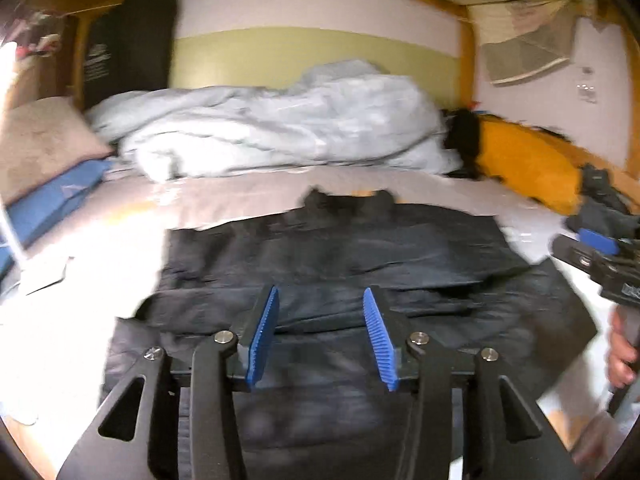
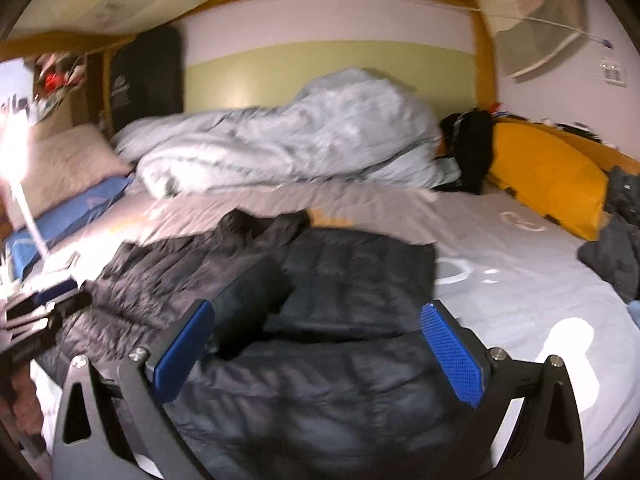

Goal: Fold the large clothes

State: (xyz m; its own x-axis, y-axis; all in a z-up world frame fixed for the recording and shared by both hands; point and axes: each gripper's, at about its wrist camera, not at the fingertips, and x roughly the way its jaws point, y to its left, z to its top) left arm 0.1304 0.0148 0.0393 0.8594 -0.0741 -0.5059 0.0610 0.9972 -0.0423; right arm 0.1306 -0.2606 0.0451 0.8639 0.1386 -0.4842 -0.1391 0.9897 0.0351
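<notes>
A black quilted puffer jacket [image 1: 340, 264] lies spread on the bed, partly folded, its collar at the far end. It also shows in the right wrist view [image 2: 320, 320], with a panel folded over its middle. My left gripper [image 1: 322, 300] is open and empty, just above the jacket's near part. My right gripper [image 2: 320, 320] is open wide and empty, over the jacket's near right part. The right gripper also shows at the right edge of the left wrist view [image 1: 596, 248], held by a hand.
A crumpled light blue duvet [image 1: 272, 128] lies across the far side of the bed. A yellow pillow [image 1: 528, 164] and dark clothes [image 2: 616, 240] sit at the right. A beige pillow [image 1: 40, 140] over a blue one is at the left. The grey sheet [image 2: 520, 280] is patterned.
</notes>
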